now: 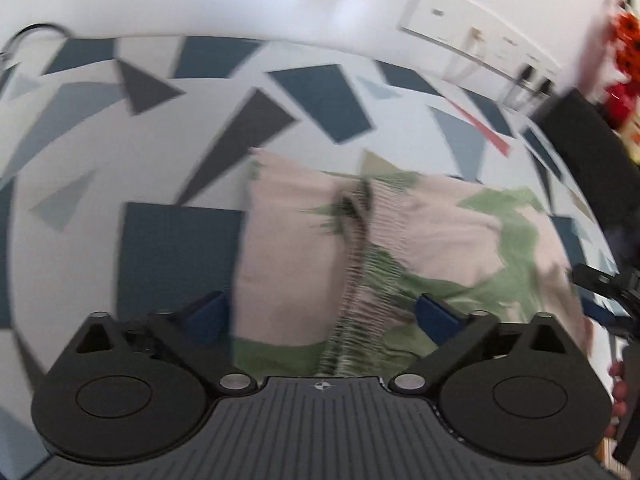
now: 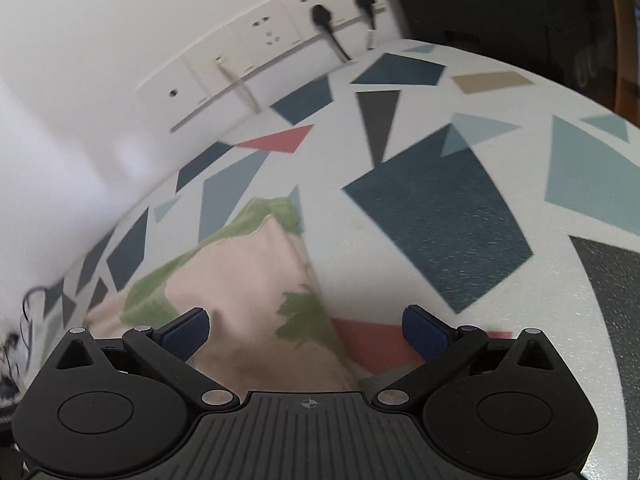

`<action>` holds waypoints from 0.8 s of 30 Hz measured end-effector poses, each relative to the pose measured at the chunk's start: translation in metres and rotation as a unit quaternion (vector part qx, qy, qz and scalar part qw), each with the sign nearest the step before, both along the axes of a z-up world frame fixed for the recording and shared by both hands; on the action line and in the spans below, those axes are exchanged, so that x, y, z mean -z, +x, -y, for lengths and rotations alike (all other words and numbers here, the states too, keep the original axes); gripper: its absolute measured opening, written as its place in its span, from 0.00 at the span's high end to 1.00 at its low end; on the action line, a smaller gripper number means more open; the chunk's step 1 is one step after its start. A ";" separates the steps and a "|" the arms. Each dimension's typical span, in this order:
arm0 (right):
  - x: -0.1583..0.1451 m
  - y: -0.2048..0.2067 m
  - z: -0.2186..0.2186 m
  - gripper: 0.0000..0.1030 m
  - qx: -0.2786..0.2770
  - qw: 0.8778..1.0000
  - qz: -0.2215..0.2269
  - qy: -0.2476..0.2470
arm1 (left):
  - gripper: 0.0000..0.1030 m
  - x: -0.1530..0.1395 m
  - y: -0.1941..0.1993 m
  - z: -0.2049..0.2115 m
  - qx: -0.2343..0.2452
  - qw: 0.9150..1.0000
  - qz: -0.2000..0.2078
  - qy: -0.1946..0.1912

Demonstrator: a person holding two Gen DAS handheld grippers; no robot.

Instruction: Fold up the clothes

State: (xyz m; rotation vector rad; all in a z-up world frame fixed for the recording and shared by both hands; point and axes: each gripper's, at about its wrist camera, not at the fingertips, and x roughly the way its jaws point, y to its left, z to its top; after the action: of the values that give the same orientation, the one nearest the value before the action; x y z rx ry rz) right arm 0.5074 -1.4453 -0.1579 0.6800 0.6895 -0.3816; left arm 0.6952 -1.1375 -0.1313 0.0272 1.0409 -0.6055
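Your left gripper [image 1: 324, 316] and right gripper [image 2: 306, 334] both gape wide, gripping nothing; the pink-and-green garment [image 1: 440, 232] lies folded on the patterned tablecloth [image 2: 432, 216], socket strip [image 2: 276, 44] at twelve o'clock.

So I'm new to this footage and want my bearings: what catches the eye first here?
The pink garment with green leaf print lies folded on a tabletop patterned with blue and grey shards, in front of both grippers. The left gripper and right gripper are open and hold nothing. A white socket strip with black plugs is on the wall behind.
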 end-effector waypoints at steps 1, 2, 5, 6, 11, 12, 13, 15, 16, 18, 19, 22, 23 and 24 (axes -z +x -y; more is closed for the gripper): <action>0.000 0.002 -0.004 0.01 -0.010 1.000 -0.006 -0.009 | 0.00 0.001 -0.001 0.004 0.009 1.000 0.006 0.009; 0.000 0.005 -0.008 0.01 -0.019 1.000 -0.011 -0.020 | 0.00 0.002 -0.003 0.007 0.017 1.000 0.015 0.020; 0.001 0.009 -0.021 0.01 -0.039 0.997 -0.025 -0.055 | 0.00 0.005 -0.008 0.016 0.038 0.997 0.040 0.046; 0.002 0.011 -0.025 0.01 -0.043 0.996 -0.031 -0.067 | 0.00 0.005 -0.009 0.017 0.037 0.997 0.043 0.048; 0.003 0.016 -0.032 0.01 -0.053 0.993 -0.048 -0.094 | 0.00 0.008 -0.016 0.019 0.024 0.997 0.056 0.053; 0.003 0.015 -0.032 0.01 -0.051 0.993 -0.045 -0.095 | 0.00 0.009 -0.018 0.019 0.022 0.996 0.061 0.053; 0.004 0.015 -0.031 0.01 -0.049 0.993 -0.042 -0.096 | 0.00 0.009 -0.019 0.019 0.022 0.996 0.067 0.052; 0.005 0.017 -0.032 0.01 -0.056 0.991 -0.044 -0.109 | 0.00 0.010 -0.021 0.017 0.023 0.996 0.074 0.046; 0.006 0.018 -0.034 0.01 -0.062 0.990 -0.047 -0.117 | 0.00 0.011 -0.021 0.016 0.025 0.996 0.077 0.044; 0.006 0.021 -0.035 0.01 -0.068 0.988 -0.054 -0.126 | 0.00 0.012 -0.021 0.018 0.029 0.995 0.083 0.047; 0.006 0.022 -0.036 0.01 -0.071 0.988 -0.057 -0.128 | 0.00 0.012 -0.020 0.019 0.030 0.995 0.085 0.048; 0.005 0.024 -0.035 0.01 -0.080 0.987 -0.063 -0.124 | 0.00 0.012 -0.017 0.024 0.033 0.994 0.089 0.052; 0.004 0.024 -0.035 0.01 -0.084 0.987 -0.063 -0.117 | 0.00 0.013 -0.016 0.025 0.033 0.994 0.091 0.053; 0.003 0.024 -0.034 0.01 -0.090 0.988 -0.063 -0.112 | 0.00 0.013 -0.014 0.027 0.034 0.994 0.092 0.054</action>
State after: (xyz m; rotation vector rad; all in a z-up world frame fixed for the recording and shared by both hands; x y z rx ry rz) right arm 0.5310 -1.4113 -0.1608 0.3791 0.8076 -0.3318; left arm 0.6808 -1.1644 -0.1442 0.2094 0.8956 -0.5964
